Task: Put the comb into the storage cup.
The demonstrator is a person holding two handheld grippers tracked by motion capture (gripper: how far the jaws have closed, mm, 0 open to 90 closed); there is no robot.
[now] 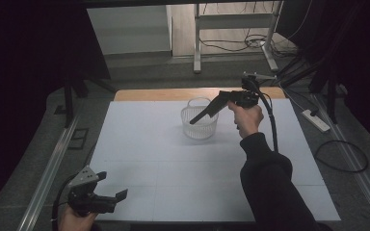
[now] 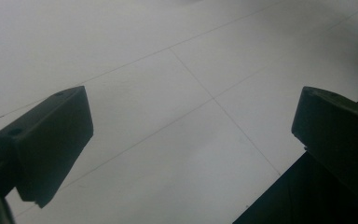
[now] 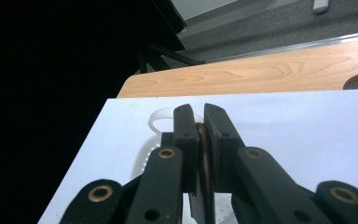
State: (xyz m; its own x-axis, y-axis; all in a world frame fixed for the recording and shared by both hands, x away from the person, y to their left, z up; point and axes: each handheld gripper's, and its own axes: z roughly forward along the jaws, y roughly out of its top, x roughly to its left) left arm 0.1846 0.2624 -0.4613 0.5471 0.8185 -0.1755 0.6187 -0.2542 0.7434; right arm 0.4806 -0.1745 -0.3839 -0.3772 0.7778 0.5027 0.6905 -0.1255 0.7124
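Observation:
A white perforated basket [image 1: 200,124] with a handle stands on the white mat [image 1: 149,159], toward the far middle. My right gripper [image 1: 193,120] slants down over the basket's rim. In the right gripper view its jaws [image 3: 199,112] are shut on a thin brown piece [image 3: 204,147] seen edge-on, with the basket [image 3: 157,122] just beyond and below them. I cannot tell what the piece is. At the near left corner of the mat my left gripper [image 1: 120,196] is open. In the left gripper view its jaws [image 2: 191,140] stand wide apart over bare mat.
The mat covers a wooden table [image 1: 164,94] whose far edge shows. Metal rails [image 1: 48,168] run along both sides. On the floor to the right lie a power strip [image 1: 315,120] and a looped cable [image 1: 342,156]. A desk frame [image 1: 197,43] stands behind.

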